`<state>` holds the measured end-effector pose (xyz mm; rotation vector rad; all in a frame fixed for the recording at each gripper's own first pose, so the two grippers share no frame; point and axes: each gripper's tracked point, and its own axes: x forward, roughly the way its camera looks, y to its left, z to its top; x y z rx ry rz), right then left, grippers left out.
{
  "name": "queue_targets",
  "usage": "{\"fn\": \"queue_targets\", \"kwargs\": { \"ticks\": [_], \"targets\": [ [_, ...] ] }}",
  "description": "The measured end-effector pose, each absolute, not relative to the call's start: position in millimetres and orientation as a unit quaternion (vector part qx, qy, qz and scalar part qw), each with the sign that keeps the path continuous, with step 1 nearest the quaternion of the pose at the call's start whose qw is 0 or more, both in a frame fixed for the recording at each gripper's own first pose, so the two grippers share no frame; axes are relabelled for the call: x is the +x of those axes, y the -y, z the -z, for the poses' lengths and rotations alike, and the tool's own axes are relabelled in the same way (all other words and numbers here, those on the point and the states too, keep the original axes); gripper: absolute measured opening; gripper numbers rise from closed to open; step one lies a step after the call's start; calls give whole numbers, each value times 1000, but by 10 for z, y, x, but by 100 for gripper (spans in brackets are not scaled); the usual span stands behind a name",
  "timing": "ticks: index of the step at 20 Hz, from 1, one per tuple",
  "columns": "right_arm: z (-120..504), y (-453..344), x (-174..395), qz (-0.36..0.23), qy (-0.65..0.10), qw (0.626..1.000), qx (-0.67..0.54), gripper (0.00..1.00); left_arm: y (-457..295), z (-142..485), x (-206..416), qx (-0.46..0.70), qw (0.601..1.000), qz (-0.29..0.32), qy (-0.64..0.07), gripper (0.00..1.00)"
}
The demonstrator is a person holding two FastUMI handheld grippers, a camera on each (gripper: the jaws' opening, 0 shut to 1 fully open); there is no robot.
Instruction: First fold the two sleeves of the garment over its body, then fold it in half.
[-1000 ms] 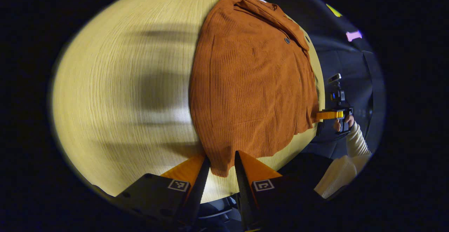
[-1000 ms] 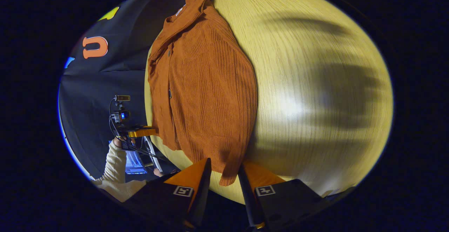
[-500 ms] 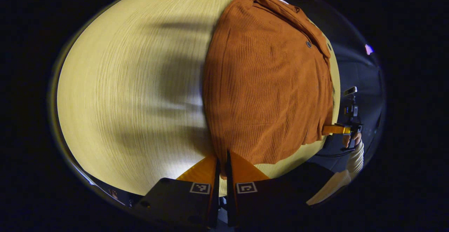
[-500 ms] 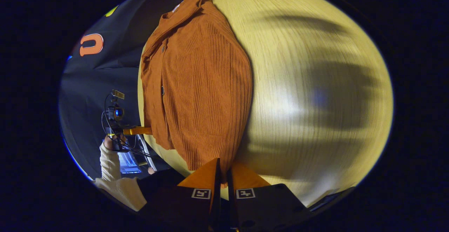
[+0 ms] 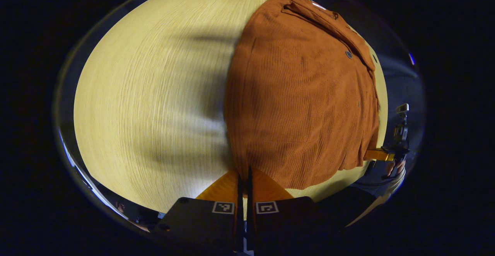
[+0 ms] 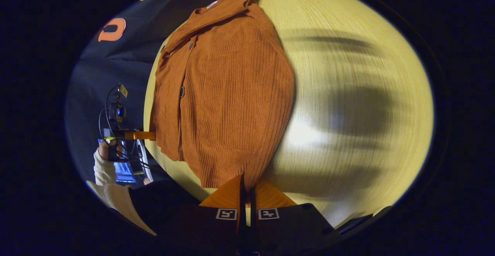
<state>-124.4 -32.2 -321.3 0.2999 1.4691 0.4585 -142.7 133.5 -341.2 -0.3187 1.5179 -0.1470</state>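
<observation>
on the wood-grain table (image 5: 154, 93), jaws pinch the ribbed garment (image 5: 301, 105).

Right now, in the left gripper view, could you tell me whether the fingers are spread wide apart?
No, the left gripper has its fingers closed together on the hem of the orange garment.

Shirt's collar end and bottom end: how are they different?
The collar end lies far off, held by nothing; the bottom end is near, its corners pinched by the left tool and the right tool. The collar end has a folded collar; the bottom end is a plain edge. Both are orange-brown ribbed cloth on the table.
</observation>
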Motion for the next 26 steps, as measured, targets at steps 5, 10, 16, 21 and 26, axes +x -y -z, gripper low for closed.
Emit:
{"fn": "queue_targets", "kwargs": {
  "ticks": [5, 10, 16, 21, 26],
  "targets": [
    [2820, 296, -1182, -221, -636, 729, 124, 0, -1359, 2926, -1328, -150, 722, 64, -672, 4],
    [2199, 160, -948, -277, -583, 750, 143, 0, -1295, 2232, -1031, -147, 740, 78, -651, 4],
    [1583, 16, -393, -357, -506, 779, 100, 0, -1040, 1580, -647, -134, 776, 70, -613, 4],
    [1071, -36, 226, -353, -465, 803, 124, 0, -901, 1039, 33, -125, 813, 83, -563, 4],
    [820, -109, 1005, -296, -445, 835, 132, 0, -953, 741, 929, -114, 839, 106, -521, 4]
  ]
}}
